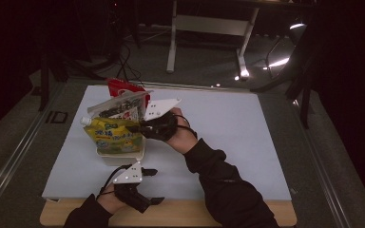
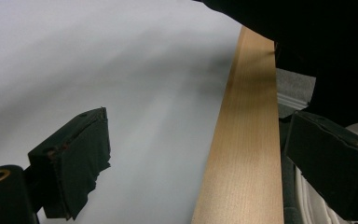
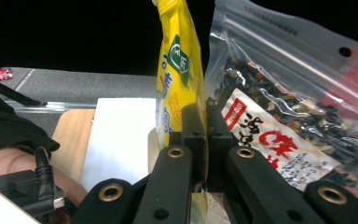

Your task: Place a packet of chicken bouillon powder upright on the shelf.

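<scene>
A: Where is the yellow pouch [image 1: 113, 136] just now?

B: In the cream tub [image 1: 123, 157] on the tabletop [image 1: 228, 137], standing on edge and leaning, with its white cap at the end farthest from the right gripper [image 1: 134, 128]. The right gripper is clenched on it: in the right gripper view the two black jaws stand pressed together with the pouch's [image 3: 178, 79] thin edge pinched between them.

A: What else is in that tub?

B: A clear zip bag [image 1: 121, 107] of dark dried bits with a red and white label stands just behind the pouch, touching it. In the right gripper view the bag [image 3: 289, 93] sits close on the other side of the jaws from the pouch. A red packet [image 1: 120, 87] rises behind the bag, on the tub's far side.

A: And the left gripper [image 1: 153, 186]?

B: It is released and grasping nothing. It rests low at the near edge of the tabletop, on the near side of the tub and well apart from the pouch. In the left gripper view its jaws stand wide apart over the white sheet [image 2: 121, 70] and the wooden edge strip [image 2: 249, 140], with nothing between them.

A: Whose sleeve is that?

B: The person's right arm, in a dark sleeve [image 1: 228, 190], reaching across toward the tub.
</scene>
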`<act>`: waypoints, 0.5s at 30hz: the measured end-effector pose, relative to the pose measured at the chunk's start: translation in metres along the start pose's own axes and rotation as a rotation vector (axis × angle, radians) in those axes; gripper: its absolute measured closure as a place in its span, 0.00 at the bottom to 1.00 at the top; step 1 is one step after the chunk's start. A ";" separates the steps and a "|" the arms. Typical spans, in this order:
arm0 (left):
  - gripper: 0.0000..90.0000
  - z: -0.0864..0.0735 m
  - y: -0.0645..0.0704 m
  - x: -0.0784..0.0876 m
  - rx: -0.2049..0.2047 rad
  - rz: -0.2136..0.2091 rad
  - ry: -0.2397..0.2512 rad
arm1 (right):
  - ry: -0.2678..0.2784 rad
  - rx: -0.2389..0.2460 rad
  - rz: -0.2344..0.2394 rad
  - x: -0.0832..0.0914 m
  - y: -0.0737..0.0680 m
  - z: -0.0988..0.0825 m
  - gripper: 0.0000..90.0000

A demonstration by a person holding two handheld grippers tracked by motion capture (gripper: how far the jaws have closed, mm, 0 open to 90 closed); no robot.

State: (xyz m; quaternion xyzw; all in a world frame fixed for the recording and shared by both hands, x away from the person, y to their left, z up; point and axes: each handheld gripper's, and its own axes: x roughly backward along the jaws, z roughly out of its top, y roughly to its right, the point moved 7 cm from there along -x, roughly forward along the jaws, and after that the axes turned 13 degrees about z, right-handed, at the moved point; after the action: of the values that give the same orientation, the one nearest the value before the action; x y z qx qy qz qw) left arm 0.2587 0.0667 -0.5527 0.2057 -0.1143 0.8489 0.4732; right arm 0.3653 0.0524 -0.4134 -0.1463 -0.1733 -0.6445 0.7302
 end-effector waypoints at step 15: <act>0.08 -0.001 -0.001 -0.001 0.007 0.002 -0.001 | -0.006 -0.055 0.051 -0.015 0.001 -0.021 1.00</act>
State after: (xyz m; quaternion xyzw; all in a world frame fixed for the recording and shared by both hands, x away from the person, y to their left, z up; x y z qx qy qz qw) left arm 0.2593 0.0670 -0.5537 0.2076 -0.1116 0.8497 0.4716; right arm 0.3663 0.0561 -0.4390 -0.1724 -0.1539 -0.6299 0.7415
